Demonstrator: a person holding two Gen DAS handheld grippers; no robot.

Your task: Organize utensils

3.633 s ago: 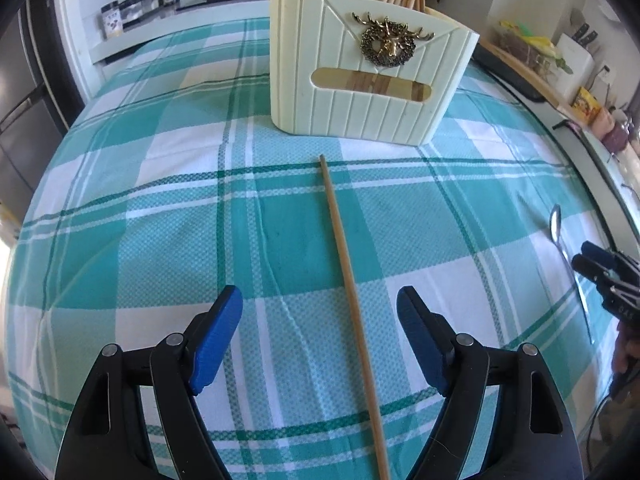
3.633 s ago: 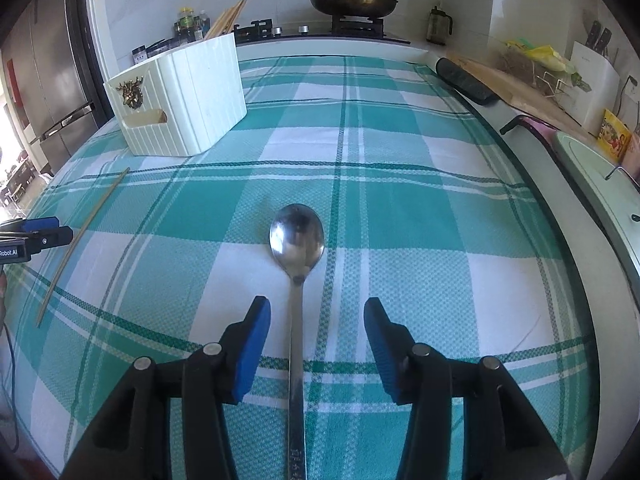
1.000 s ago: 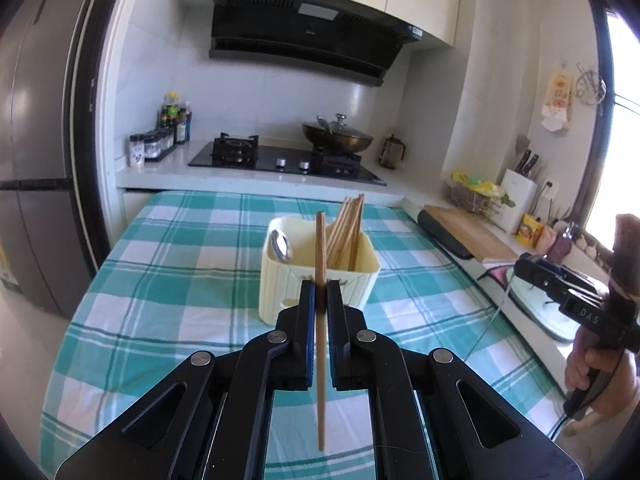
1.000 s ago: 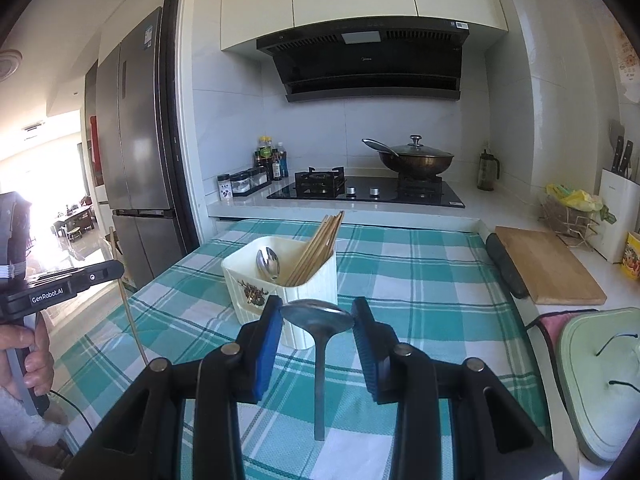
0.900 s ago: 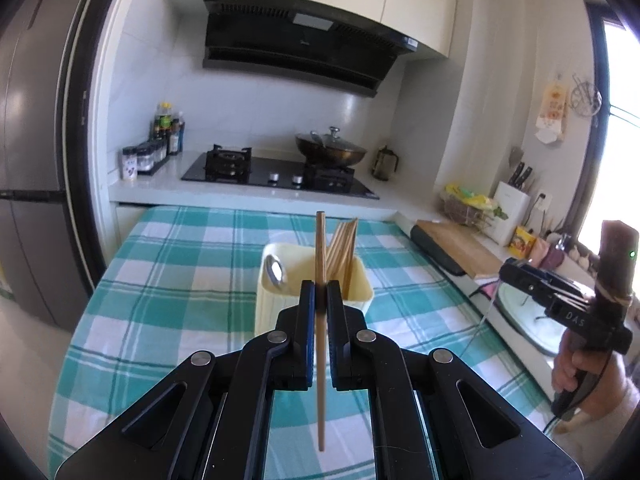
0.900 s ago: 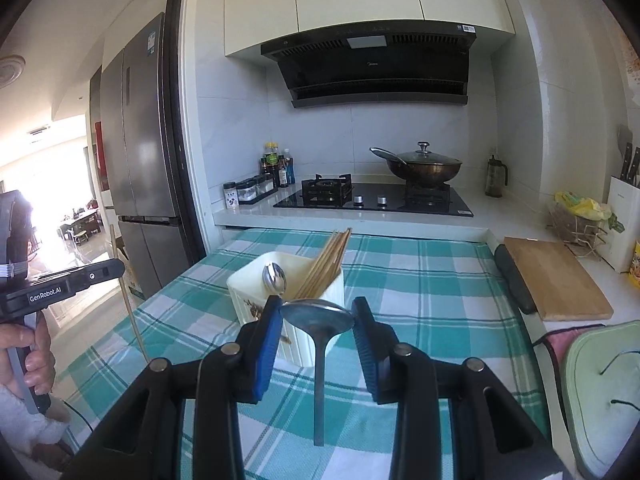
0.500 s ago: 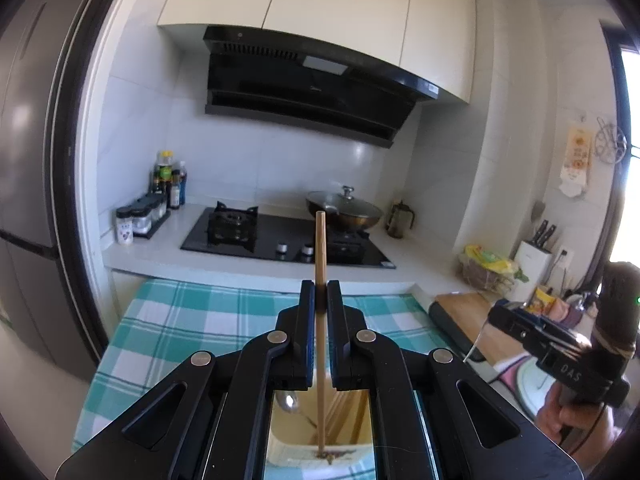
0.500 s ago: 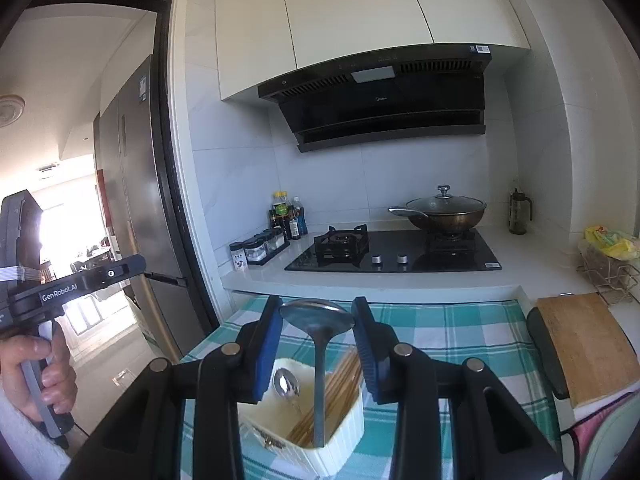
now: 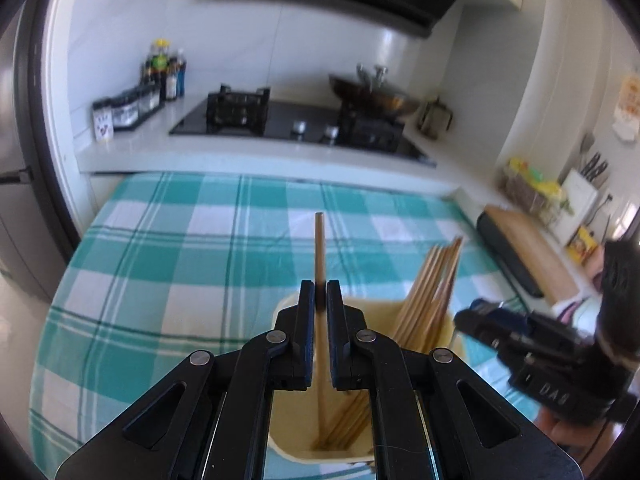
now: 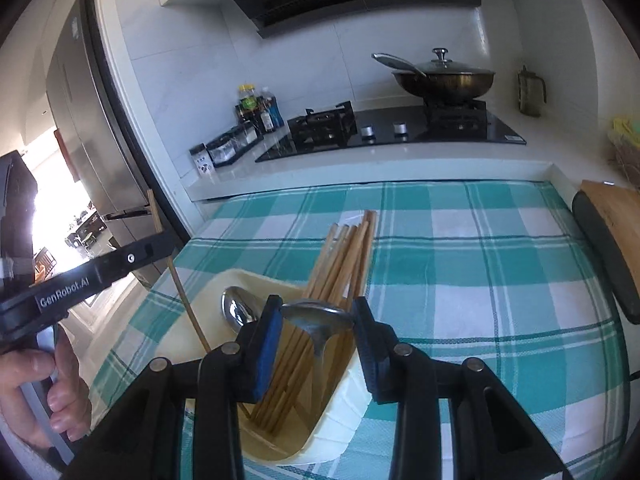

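From your left wrist camera you look over a counter (image 9: 132, 264) under a teal-and-white checked cloth toward a black gas hob (image 9: 280, 120) and range hood, while your left gripper (image 9: 321, 300) has its fingers clamped on a single upright wooden chopstick (image 9: 319, 248) whose lower end hangs inside the cream utensil holder (image 9: 456, 340), beside a leaning bundle of chopsticks (image 9: 432, 280). From your right wrist camera the same checked counter runs to a lidded wok (image 10: 444, 76) on the hob and a steel fridge at left, and your right gripper (image 10: 318, 320) has its fingers closed on the bowl of a metal spoon (image 10: 320, 316), handle pointing down into the holder, where another spoon (image 10: 236, 308) already stands.

Leaning chopsticks (image 10: 340, 276) crowd the holder (image 10: 344, 420); its left half stands free
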